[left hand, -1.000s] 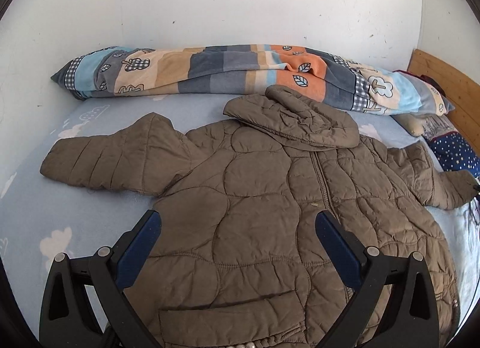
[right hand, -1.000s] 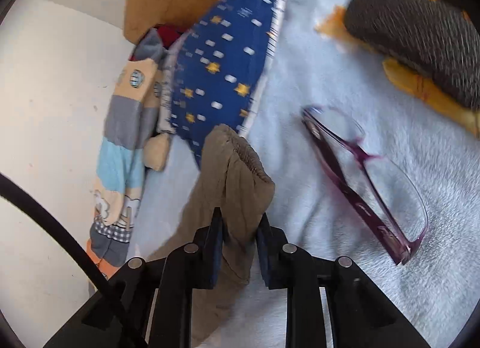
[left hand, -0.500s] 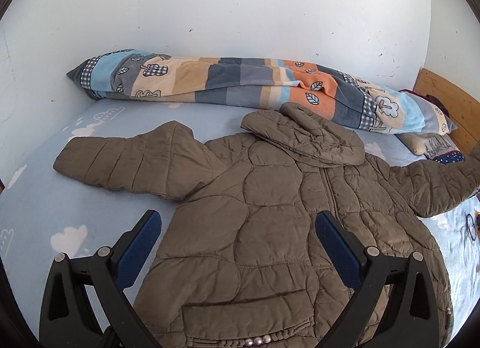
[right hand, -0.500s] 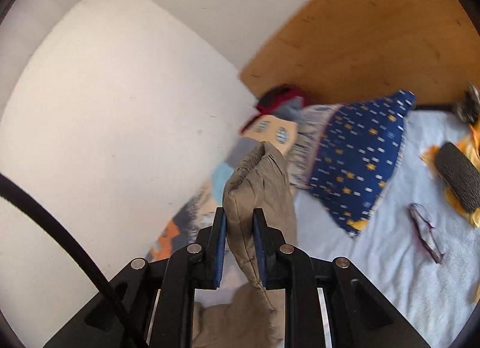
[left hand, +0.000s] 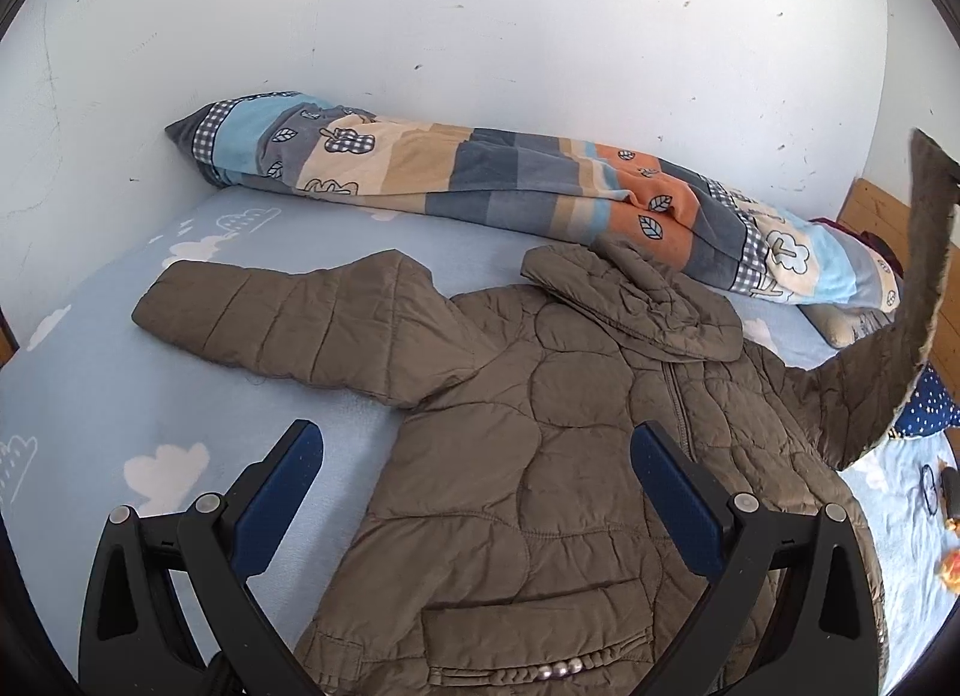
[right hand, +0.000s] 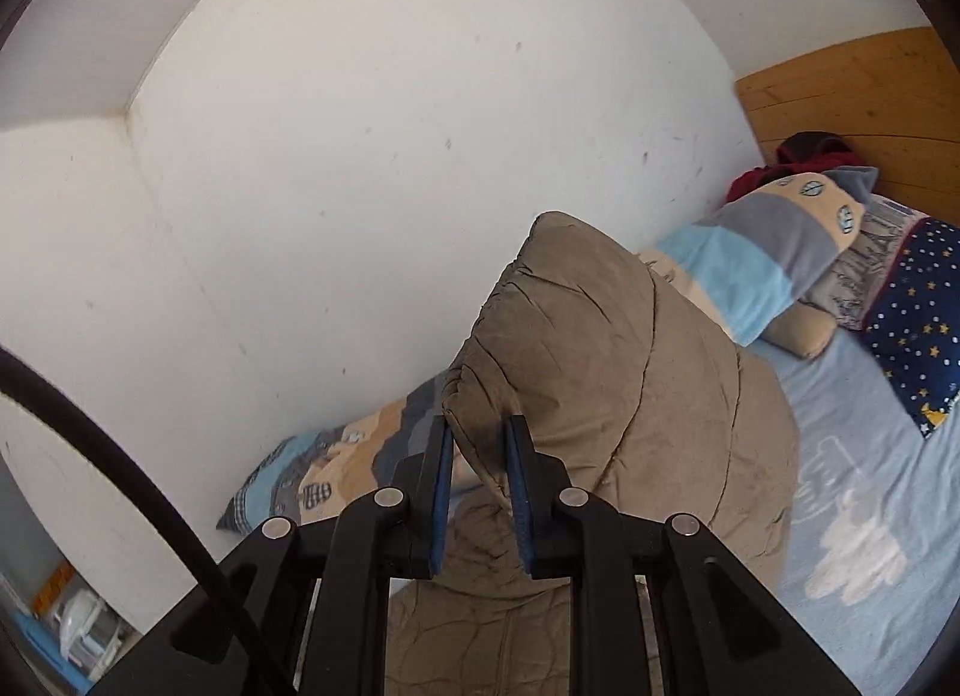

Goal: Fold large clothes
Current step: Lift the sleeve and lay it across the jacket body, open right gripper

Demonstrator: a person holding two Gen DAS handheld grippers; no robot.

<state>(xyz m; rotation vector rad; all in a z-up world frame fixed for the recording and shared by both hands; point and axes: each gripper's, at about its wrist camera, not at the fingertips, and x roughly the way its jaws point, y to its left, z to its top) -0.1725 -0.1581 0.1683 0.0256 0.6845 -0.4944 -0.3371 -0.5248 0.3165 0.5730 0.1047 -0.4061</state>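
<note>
Pinching the sleeve (right hand: 576, 348) cuff, right gripper (right hand: 477, 492) holds it up off the bed (left hand: 120, 408); jacket (left hand: 540, 456) body lies flat twd its left, zip axis running away; left gripper (left hand: 474, 492) spread, empty, hovering nearer the hem.

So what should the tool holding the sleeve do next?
Probably carry the sleeve across and lay it on the jacket front. The right tool pinches the cuff up in the air, while the jacket lies flat on the bed.
</note>
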